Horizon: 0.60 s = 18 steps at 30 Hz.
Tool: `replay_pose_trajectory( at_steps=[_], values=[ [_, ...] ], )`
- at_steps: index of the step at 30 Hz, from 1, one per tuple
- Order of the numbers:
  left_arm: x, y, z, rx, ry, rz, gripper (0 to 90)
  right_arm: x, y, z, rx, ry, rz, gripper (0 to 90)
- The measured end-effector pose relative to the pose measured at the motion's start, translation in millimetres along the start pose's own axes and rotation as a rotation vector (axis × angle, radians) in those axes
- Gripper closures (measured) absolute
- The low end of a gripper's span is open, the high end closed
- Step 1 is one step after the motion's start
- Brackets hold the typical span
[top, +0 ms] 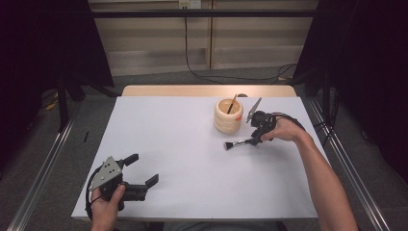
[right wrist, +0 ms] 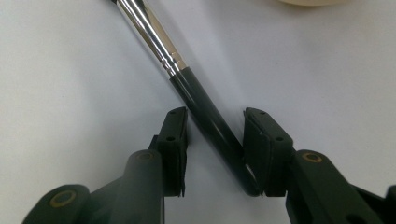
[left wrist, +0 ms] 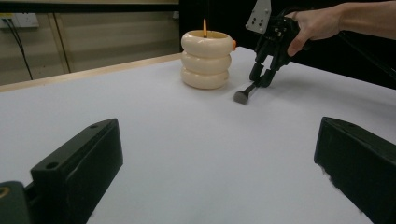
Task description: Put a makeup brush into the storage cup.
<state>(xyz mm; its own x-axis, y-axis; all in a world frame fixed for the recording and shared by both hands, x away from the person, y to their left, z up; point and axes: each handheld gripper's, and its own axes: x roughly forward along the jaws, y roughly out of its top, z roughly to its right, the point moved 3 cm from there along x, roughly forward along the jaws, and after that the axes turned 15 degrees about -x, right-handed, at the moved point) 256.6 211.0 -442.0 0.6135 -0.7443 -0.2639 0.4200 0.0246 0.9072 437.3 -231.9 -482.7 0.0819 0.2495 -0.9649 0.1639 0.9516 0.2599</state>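
White table (top: 183,159) carries a brush (top: 236,143) and ringed holder (top: 228,117).

cream ringed holder (top: 228,117) on table (top: 168,144)

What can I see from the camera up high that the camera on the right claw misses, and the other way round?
High view alone: the whole white table, the left claw standing open near the front edge, the person's forearms, and a thin stick standing in the cream ringed pot.

Right claw view alone: close detail, the brush's shiny metal collar and its black handle lying slantwise between the two pads, one side against a pad, a gap on the other.

Both share: the brush, the right claw around it, and the white tabletop.
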Motion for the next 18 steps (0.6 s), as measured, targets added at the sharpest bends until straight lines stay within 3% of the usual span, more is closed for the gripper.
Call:
replay_pose_trajectory(
  at_steps=[18],
  values=[
    [2.4, -0.3, -0.9, 0.001, -0.001, -0.002, 1.3, 0.5, 3.8, -1.9, -0.050, 0.001, 0.002, 65.0]
  ],
)
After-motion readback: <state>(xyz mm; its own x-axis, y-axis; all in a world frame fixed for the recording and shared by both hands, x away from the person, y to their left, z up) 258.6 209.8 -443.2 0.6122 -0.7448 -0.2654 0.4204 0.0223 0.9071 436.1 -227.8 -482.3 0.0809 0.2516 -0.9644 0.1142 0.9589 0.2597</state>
